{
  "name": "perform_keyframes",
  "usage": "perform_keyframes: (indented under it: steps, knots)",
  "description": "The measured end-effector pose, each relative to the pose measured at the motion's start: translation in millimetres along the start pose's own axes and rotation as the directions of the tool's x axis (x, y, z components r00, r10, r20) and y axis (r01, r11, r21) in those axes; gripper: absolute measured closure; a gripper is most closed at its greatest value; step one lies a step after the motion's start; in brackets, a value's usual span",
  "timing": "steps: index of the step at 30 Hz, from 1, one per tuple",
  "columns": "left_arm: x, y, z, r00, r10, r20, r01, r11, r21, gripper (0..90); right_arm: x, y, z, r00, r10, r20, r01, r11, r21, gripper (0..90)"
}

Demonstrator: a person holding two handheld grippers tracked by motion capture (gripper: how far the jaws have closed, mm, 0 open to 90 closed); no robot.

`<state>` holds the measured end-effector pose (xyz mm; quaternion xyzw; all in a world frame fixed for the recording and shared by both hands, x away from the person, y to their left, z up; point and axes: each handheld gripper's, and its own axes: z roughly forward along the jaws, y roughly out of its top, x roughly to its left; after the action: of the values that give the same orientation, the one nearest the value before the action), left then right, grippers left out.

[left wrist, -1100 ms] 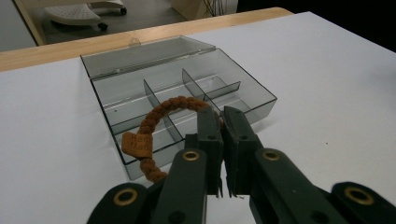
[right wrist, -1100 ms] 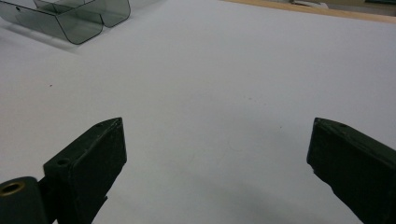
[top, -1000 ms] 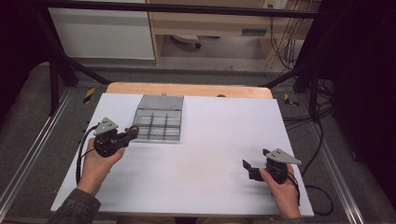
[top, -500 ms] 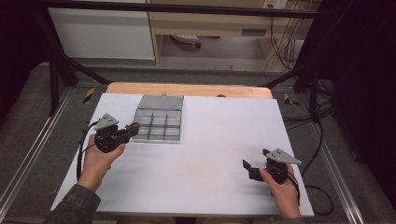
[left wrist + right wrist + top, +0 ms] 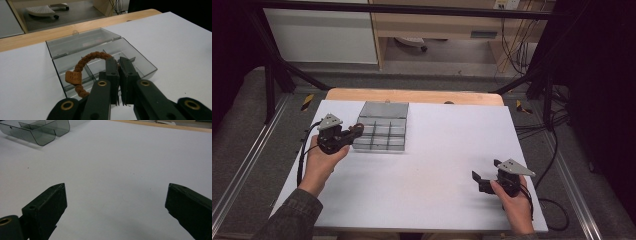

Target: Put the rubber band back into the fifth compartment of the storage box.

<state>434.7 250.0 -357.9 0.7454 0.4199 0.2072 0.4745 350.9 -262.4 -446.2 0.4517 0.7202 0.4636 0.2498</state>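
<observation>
White table [image 5: 437, 150], left gripper [image 5: 353, 131] with bracelet [image 5: 82, 65] now nearer box [image 5: 382, 131]

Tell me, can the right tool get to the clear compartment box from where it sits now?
Probably yes. The right tool is open and holds nothing, and only bare white table lies between it and the box. The left tool, gripping a brown braided bracelet, crowds the box's left side.

tag [image 5: 73, 77] lettering on the bracelet [image 5: 86, 61] too blurred to read, its lower end hidden behind the left gripper [image 5: 119, 72] fingers [image 5: 111, 72]; box [image 5: 37, 130] cut off by frame top in the right gripper view.
</observation>
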Motion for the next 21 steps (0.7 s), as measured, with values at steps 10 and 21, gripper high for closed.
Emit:
perform_keyframes:
  steps: [10, 21]
  knots:
    - [3.1, 11.6, 11.5, 0.9999, 0.016, -0.003, -0.016, 0.9998, 0.010, 85.8, 0.1, -0.4, 0.3, 1.0000, -0.002, -0.002, 0.002, 1.000, 0.004, 4.4]
    - [1.1, 20.8, 20.6, 0.9999, 0.014, 0.003, -0.014, 0.9999, 0.006, 85.8, -0.8, -1.1, 0.5, 1.0000, -0.003, -0.003, 0.003, 1.000, 0.006, 4.4]
